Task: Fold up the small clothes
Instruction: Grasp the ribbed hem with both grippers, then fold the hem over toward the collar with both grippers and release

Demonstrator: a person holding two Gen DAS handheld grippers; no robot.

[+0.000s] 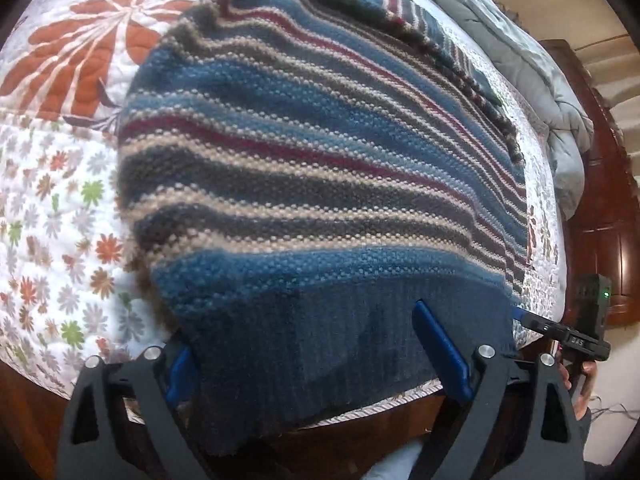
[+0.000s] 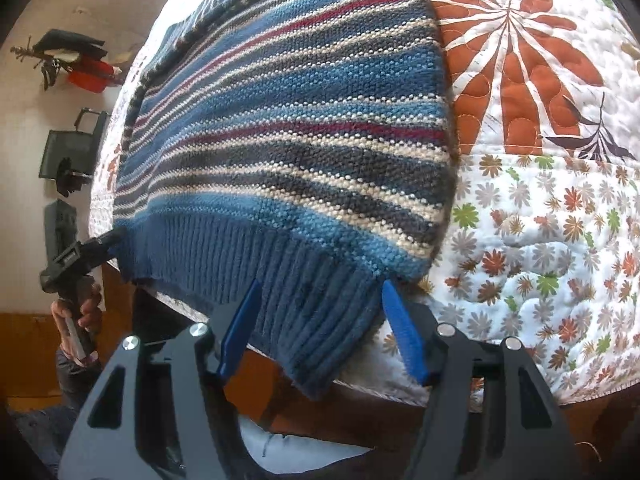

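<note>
A striped knit sweater (image 1: 312, 168), blue, grey, cream and red with a dark blue ribbed hem, lies spread on the bed; it also shows in the right wrist view (image 2: 288, 120). My left gripper (image 1: 304, 344) is open, its blue fingers (image 1: 440, 348) on either side of the hem's corner, which drapes over the bed edge. My right gripper (image 2: 320, 300) is open, its blue fingers (image 2: 400, 332) straddling the hem's other corner (image 2: 320, 320). Each gripper shows in the other's view: the right one (image 1: 568, 332) and the left one (image 2: 80, 256).
The floral quilt (image 1: 60, 200) covers the bed, also in the right wrist view (image 2: 540, 220). A grey duvet (image 1: 540, 80) is bunched at the far side against a dark wooden headboard (image 1: 608, 220). Bags and objects (image 2: 72, 152) lie on the floor beside the bed.
</note>
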